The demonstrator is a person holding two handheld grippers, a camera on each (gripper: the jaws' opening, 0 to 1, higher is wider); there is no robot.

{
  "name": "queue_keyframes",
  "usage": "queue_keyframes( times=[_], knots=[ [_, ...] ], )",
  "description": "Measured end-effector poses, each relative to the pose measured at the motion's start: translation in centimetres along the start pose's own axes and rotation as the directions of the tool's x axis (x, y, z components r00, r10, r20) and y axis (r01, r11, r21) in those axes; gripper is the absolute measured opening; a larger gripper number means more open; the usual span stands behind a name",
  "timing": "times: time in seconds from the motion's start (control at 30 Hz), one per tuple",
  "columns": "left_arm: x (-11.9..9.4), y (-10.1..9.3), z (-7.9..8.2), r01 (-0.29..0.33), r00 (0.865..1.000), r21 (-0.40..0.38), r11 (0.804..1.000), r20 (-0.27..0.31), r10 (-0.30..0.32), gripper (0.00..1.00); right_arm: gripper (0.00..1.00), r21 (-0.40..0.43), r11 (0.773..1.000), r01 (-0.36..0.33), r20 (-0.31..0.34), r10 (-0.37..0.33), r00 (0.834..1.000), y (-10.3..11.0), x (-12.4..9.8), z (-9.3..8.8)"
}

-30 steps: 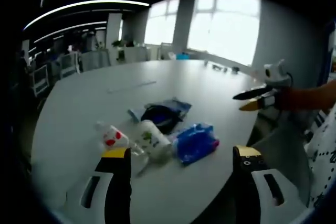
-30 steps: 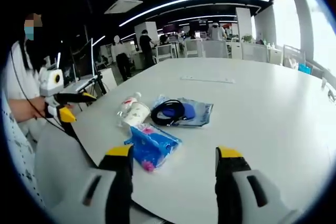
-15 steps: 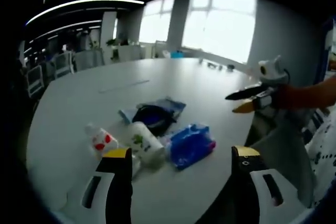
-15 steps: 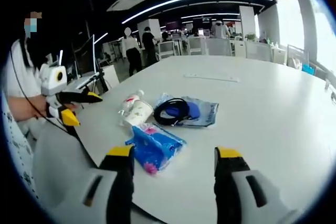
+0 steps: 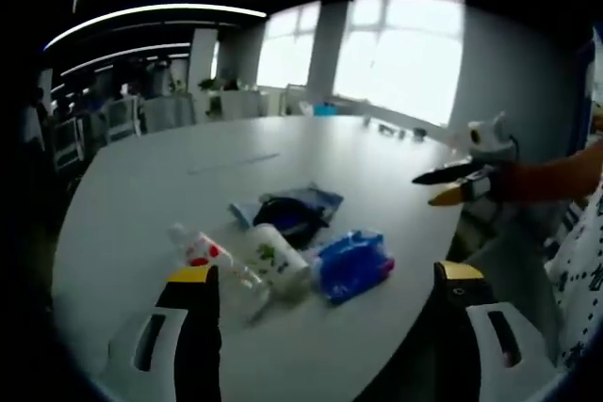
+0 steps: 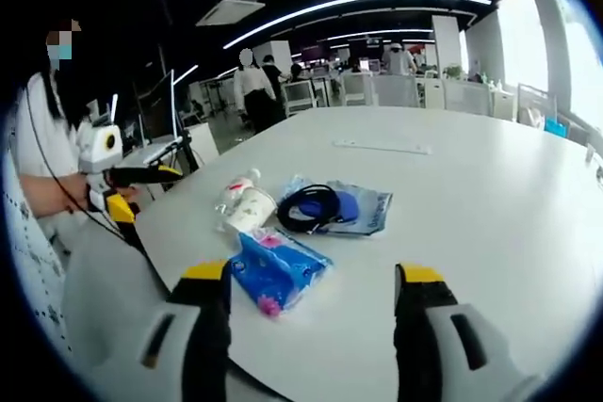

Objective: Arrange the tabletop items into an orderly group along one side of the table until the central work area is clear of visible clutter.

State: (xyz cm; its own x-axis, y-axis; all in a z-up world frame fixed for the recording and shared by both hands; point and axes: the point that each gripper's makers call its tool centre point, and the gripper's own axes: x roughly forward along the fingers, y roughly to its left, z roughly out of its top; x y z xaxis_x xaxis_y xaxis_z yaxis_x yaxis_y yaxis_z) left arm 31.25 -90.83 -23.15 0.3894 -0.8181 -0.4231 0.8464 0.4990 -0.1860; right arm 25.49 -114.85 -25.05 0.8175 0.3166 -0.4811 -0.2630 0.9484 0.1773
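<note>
A small cluster lies near the white table's (image 5: 141,185) edge: a clear bottle with a red label (image 5: 209,256), a white paper cup on its side (image 5: 276,258), a blue packet (image 5: 351,264), and a black cable coil (image 5: 287,213) on a blue pouch (image 5: 311,198). In the right gripper view the same bottle (image 6: 234,186), cup (image 6: 249,208), packet (image 6: 276,270), coil (image 6: 308,206) and pouch (image 6: 363,209) show. My left gripper (image 5: 320,298) is open, short of the cluster. My right gripper (image 6: 311,294) is open, just behind the packet. Each gripper appears in the other's view, held off the table's edge (image 5: 452,184) (image 6: 127,187).
A thin flat strip (image 6: 382,146) lies farther across the table (image 6: 490,214). Chairs and desks stand beyond it, with people (image 6: 250,87) at the far side of the room. Bright windows (image 5: 405,49) lie behind the table. The person holding the grippers stands at the table's edge (image 6: 42,167).
Both views have shifted slightly; the cluster sits a little differently in each picture. The items themselves have not moved and both grippers stay open.
</note>
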Motion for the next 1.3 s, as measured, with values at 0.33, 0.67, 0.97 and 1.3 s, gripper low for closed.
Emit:
queue_keyframes(
  times=[0.33,0.67,0.97,1.3],
  knots=[
    [-0.1,0.2,-0.8,-0.021,1.0,0.002,1.0,-0.023,0.021,0.87,0.69,-0.004,1.0,0.0,-0.022,0.0,1.0,0.3,0.5,-0.3],
    [0.6,-0.2,-0.5,-0.008,1.0,0.016,1.0,-0.03,0.008,0.83,0.66,-0.014,1.0,-0.004,-0.039,0.003,0.999,0.5,1.2,-0.5],
    [1.3,-0.4,-0.7,0.003,0.999,0.018,1.0,-0.04,-0.002,0.8,0.64,-0.007,1.0,0.003,-0.048,-0.003,0.999,0.4,1.2,-1.0],
    [2.5,-1.0,-0.8,0.023,0.999,0.02,1.0,-0.049,-0.022,0.77,0.62,0.001,1.0,0.001,-0.055,-0.001,0.998,0.6,1.6,-1.3]
  ],
)
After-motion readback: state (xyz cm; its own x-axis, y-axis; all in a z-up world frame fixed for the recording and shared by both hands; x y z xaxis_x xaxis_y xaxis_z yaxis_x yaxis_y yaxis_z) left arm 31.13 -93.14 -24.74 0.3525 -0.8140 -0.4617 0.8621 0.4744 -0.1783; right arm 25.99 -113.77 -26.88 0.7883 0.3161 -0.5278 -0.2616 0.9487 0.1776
